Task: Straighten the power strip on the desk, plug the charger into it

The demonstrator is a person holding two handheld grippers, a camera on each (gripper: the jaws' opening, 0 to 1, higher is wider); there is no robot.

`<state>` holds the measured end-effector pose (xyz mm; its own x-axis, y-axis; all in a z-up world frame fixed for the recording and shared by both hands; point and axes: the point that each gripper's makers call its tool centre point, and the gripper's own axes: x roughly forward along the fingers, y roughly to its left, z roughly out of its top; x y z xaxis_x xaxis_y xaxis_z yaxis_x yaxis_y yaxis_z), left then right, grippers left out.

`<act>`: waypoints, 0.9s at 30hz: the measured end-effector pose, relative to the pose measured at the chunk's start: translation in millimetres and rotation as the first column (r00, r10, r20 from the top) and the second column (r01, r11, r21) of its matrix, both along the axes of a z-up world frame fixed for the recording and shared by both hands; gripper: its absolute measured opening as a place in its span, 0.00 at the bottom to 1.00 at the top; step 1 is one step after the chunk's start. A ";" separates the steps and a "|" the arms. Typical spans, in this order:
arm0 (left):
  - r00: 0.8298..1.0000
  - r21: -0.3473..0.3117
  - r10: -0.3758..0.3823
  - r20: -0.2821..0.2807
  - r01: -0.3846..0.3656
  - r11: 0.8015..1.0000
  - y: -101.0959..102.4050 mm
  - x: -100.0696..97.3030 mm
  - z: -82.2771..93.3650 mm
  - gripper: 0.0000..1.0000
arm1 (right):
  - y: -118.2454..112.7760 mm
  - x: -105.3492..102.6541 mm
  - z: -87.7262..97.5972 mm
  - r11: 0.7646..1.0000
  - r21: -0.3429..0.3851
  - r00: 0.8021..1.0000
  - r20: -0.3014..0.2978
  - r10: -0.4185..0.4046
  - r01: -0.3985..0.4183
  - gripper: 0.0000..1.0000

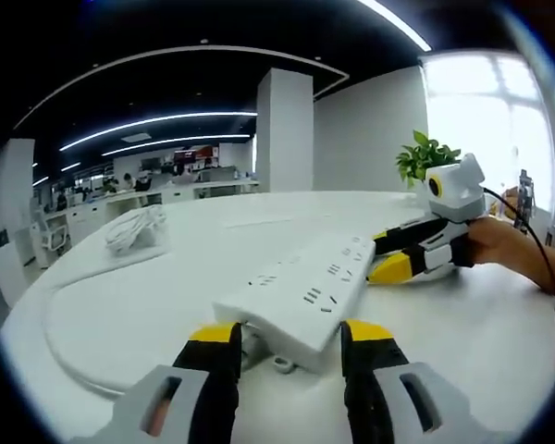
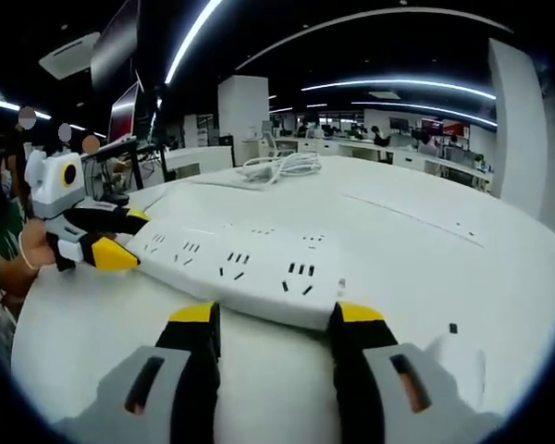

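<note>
We see long white plastic power strip (image 1: pixel 305 287) mid white round table (image 1: pixel 120 314). Left gripper (image 1: pixel 287 347) and right gripper (image 2: pixel 270 324) spread, straddling opposite ends, unclenched. Risk: uneven closing skews strip; coiled white charger cable (image 1: pixel 134 227) near far edge, untouched.

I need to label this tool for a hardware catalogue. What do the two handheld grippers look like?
Both match. The left gripper and right gripper each have two black fingers with yellow tips, rising from grey housings with slots. Seen from the left gripper view, the right gripper carries a white camera box with a yellow-ringed lens, and a black cable trails from it past the person's hand.
</note>
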<state>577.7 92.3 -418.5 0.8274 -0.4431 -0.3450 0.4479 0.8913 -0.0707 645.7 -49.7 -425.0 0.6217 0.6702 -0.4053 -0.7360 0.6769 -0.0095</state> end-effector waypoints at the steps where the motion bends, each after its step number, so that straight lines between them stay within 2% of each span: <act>1: 1.000 0.001 0.000 0.001 0.000 1.000 0.1 0.0 0.0 0.43 | 0.0 -0.4 0.0 1.000 -0.001 1.000 -0.001 -0.002 0.002 0.48; 15: 1.000 0.014 -0.030 -0.006 0.030 0.999 3.5 3.3 -0.3 0.43 | -0.3 -5.2 -0.3 0.999 -0.016 0.999 -0.010 -0.044 0.044 0.46; 27: 0.997 0.010 -0.078 -0.001 0.078 0.997 7.5 7.1 -0.5 0.43 | -1.6 -9.5 0.0 0.997 0.002 0.997 -0.018 -0.082 0.082 0.44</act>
<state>584.8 99.8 -419.1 0.7901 -0.5027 -0.3506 0.5159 0.8544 -0.0623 636.2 -51.3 -425.0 0.6673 0.6184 -0.4151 -0.6782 0.7348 0.0046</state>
